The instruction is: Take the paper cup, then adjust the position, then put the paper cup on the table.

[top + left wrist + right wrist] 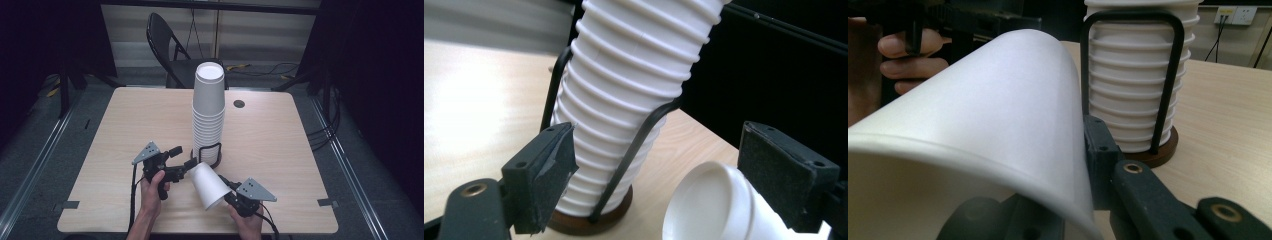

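Note:
A tall stack of white ribbed cups stands mid-table in a black wire holder on a round wooden base. A single white cup lies tilted in front of it, bottom toward the upper left. My right gripper is shut on the cup's wall near the rim; one finger presses outside, the other is hidden. My left gripper is open, its jaws on either side of the cup's bottom without touching it.
The light wooden table has a round cable hole behind the stack. A black folding chair stands past the far edge. Tape marks sit near the front corners. Dark curtains and floor cables surround the table.

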Action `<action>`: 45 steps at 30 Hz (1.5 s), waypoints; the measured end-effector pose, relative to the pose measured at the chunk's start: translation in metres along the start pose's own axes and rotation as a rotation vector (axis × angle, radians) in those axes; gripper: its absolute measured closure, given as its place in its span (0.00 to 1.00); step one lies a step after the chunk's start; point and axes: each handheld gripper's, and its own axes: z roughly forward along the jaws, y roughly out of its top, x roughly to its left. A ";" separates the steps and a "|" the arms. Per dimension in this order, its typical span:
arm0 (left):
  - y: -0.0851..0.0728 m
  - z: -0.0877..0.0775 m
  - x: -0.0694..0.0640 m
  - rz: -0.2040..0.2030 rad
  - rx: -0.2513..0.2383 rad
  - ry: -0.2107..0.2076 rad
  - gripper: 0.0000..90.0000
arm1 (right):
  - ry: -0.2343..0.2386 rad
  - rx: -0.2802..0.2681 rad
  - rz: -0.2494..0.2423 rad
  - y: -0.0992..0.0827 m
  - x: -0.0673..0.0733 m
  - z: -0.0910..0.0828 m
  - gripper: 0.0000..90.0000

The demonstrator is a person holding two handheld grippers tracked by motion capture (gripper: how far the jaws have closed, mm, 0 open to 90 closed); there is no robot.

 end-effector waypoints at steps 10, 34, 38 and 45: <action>-0.005 -0.001 -0.016 0.170 0.052 0.034 0.17 | 0.020 0.097 0.018 0.002 -0.007 0.001 0.96; -0.017 -0.005 -0.033 0.458 0.172 -0.060 0.20 | 0.092 0.230 0.033 0.018 -0.027 -0.004 0.96; -0.022 -0.003 -0.040 0.494 0.194 -0.098 0.18 | 0.098 0.253 0.027 0.021 -0.029 -0.005 0.96; -0.030 0.004 -0.050 0.599 0.240 -0.138 0.18 | 0.138 0.327 0.021 0.028 -0.038 -0.008 0.96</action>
